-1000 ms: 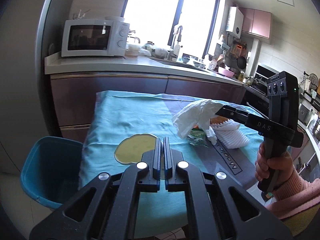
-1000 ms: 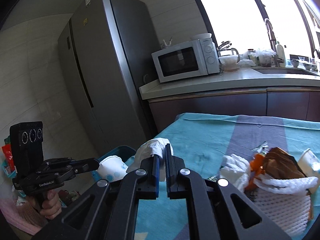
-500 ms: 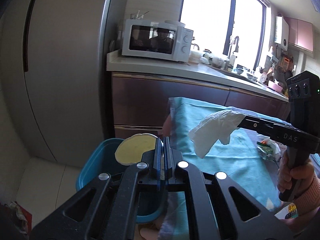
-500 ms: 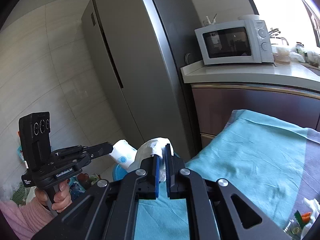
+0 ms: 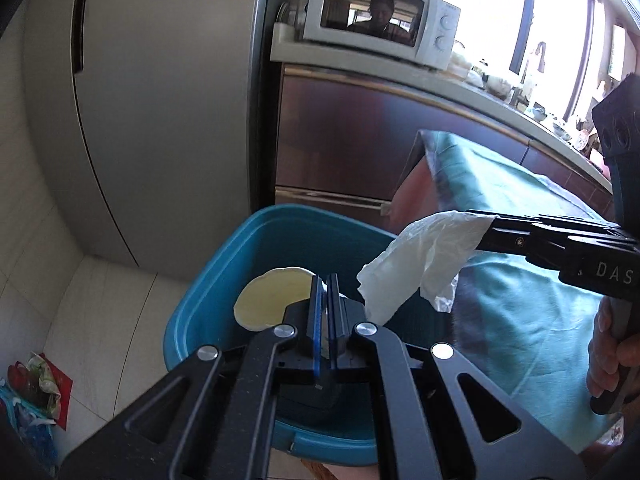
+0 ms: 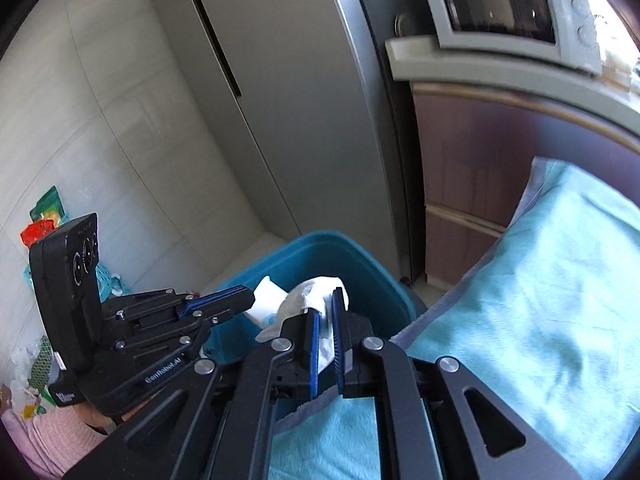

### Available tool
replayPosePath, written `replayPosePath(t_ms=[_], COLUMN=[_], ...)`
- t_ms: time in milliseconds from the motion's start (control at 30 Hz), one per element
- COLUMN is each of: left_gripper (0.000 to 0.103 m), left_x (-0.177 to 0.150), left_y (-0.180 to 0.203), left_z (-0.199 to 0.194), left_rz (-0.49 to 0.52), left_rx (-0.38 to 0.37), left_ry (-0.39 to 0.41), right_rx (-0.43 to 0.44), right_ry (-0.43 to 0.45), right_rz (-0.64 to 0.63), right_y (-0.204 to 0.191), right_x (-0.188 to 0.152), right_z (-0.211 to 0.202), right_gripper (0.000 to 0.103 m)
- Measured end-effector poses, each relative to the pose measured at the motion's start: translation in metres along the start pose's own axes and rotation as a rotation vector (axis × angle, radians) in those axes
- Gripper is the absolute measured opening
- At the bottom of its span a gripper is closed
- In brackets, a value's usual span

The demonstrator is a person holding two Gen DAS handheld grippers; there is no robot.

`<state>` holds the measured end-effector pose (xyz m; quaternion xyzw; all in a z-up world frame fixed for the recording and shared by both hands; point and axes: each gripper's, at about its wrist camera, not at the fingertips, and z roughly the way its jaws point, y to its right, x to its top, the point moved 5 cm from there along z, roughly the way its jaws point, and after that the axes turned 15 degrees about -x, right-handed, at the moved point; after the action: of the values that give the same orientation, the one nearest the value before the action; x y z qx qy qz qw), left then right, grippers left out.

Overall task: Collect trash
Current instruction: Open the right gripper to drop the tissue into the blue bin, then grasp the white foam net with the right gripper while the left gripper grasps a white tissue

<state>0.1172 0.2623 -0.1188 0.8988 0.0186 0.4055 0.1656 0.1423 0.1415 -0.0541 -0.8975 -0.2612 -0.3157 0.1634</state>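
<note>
- Left wrist view: the left gripper (image 5: 326, 308) is clamped on the rim of a pale paper cup (image 5: 272, 298), which hangs over the open blue bin (image 5: 224, 280). At 2 o'clock from it, the right gripper (image 5: 486, 230) holds a crumpled white tissue (image 5: 412, 264) drooping above the bin's near edge, beside the teal tablecloth (image 5: 516, 312).
- Judgement: the step in hand is the drop into the bin; next, both jaw pairs must part with each item clear of the rim.
- Against the earlier frame: the table filled this view then; the bin now lies directly below.
- Right wrist view: the right gripper (image 6: 326, 334) has just been opening slightly, with the tissue (image 6: 316, 298) between its pads. At 9 o'clock, the left gripper (image 6: 248, 300) carries the cup (image 6: 266, 300) over the bin (image 6: 320, 252).
- Earlier here, remaining trash on the table was in sight; now it is not.
</note>
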Motion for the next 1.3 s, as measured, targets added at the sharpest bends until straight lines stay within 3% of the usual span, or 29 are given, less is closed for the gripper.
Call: replayPosePath(t_ms=[167, 300, 467, 567, 733, 900, 1100, 1300], left_gripper=[0.003, 0.008, 0.009, 0.024, 0.046, 0.061, 0.062, 0.062], left_x=[-0.007, -0.017, -0.019, -0.011, 0.003, 0.004, -0.008, -0.029], left_y=[-0.015, -0.024, -0.026, -0.012, 0.042, 0.114, 0.194, 0.263], left_z=[0.019, 0.03, 0.026, 0.008, -0.024, -0.031, -0.01, 0.01], left_rz=[-0.053, -0.084, -0.102, -0.08, 0.023, 0.151, 0.26, 0.331], left_rx=[0.003, 0.007, 0.018, 0.0, -0.096, -0.251, -0.416, -0.516], left_ry=[-0.042, -0.067, -0.047, 0.014, 0.113, 0.118, 0.046, -0.032], right_rx=[-0.013, -0.021, -0.004, 0.0, -0.032, -0.132, -0.331, -0.515], right_ry=[-0.056, -0.052, -0.023, 0.031, 0.15, 0.234, 0.306, 0.373], right_rz=[-0.01, 0.0, 0.022, 0.023, 0.029, 0.097, 0.22, 0.283], right_y=[-0.009, -0.008, 0.001, 0.015, 0.04, 0.086, 0.141, 0.183], right_x=[-0.003, 0.001, -0.007, -0.009, -0.029, -0.064, -0.112, -0.149], right_z=[0.014, 0.018, 0.0, -0.022, -0.081, -0.138, -0.203, -0.261], right_gripper=[0.016, 0.026, 0.027, 0.032, 0.048, 0.05, 0.05, 0.052])
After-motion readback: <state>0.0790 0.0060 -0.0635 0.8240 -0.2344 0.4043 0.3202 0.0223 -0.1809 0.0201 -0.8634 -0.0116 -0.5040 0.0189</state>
